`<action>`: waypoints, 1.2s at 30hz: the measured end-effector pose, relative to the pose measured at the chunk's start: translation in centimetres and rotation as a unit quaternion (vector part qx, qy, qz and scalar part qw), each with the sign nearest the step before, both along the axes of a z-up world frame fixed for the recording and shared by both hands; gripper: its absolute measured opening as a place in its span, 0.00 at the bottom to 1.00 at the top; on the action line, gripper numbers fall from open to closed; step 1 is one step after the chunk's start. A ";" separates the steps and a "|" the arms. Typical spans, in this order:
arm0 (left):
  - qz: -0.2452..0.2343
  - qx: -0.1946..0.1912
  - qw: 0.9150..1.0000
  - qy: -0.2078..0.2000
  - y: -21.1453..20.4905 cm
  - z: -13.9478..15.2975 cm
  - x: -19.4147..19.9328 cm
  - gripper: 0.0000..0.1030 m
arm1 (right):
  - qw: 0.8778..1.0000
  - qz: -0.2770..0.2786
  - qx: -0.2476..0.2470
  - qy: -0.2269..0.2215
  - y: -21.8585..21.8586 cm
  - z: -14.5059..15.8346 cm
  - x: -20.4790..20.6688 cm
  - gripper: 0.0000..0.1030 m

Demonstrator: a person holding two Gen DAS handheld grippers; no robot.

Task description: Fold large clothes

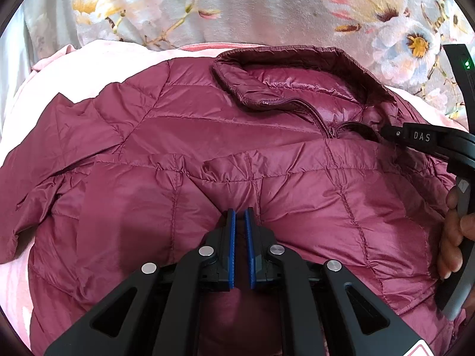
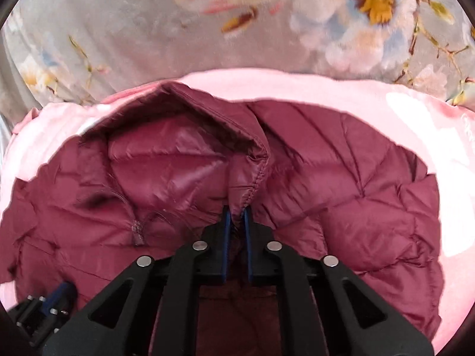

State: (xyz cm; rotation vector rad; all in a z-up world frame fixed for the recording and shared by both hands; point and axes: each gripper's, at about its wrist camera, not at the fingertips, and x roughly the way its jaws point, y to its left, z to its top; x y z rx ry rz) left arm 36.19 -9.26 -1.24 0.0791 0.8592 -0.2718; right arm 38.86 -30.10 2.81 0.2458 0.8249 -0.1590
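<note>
A maroon quilted puffer jacket lies spread on a pink blanket, collar at the far side, zipper partly open. My left gripper rests on the jacket's front with its blue pads nearly together; no fabric shows between them. My right gripper is shut on the jacket's collar edge by the zipper. The jacket fills the right wrist view. The right gripper also shows at the right of the left wrist view, at the collar. The left gripper shows low left in the right wrist view.
The pink blanket lies on a grey bedspread with large flowers, also in the right wrist view. A hand holds the right gripper's handle at the right edge.
</note>
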 end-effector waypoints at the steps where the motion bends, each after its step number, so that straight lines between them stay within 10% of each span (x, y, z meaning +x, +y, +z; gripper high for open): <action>1: 0.000 0.001 1.000 0.000 0.0 0.0 0.0 0.08 | 1.000 0.005 0.026 -0.013 -0.3 0.5 -0.1 0.11; 7: 0.001 0.003 1.000 -0.001 -0.2 0.0 0.0 0.08 | 0.990 0.039 0.117 -0.066 -0.6 4.5 -0.4 0.10; 10: 0.002 0.000 1.000 0.001 -0.1 0.0 0.0 0.08 | 0.999 -0.002 0.030 -0.029 -0.4 3.6 -0.6 0.11; 28: -0.002 -0.016 1.000 0.010 1.2 0.1 -0.2 0.11 | 0.999 -0.001 -0.039 0.023 -0.5 -2.3 -4.6 0.09; 36: 0.012 0.067 0.998 0.000 7.7 0.5 -3.1 0.11 | 0.997 -0.001 -0.078 0.023 2.3 -0.5 -6.4 0.13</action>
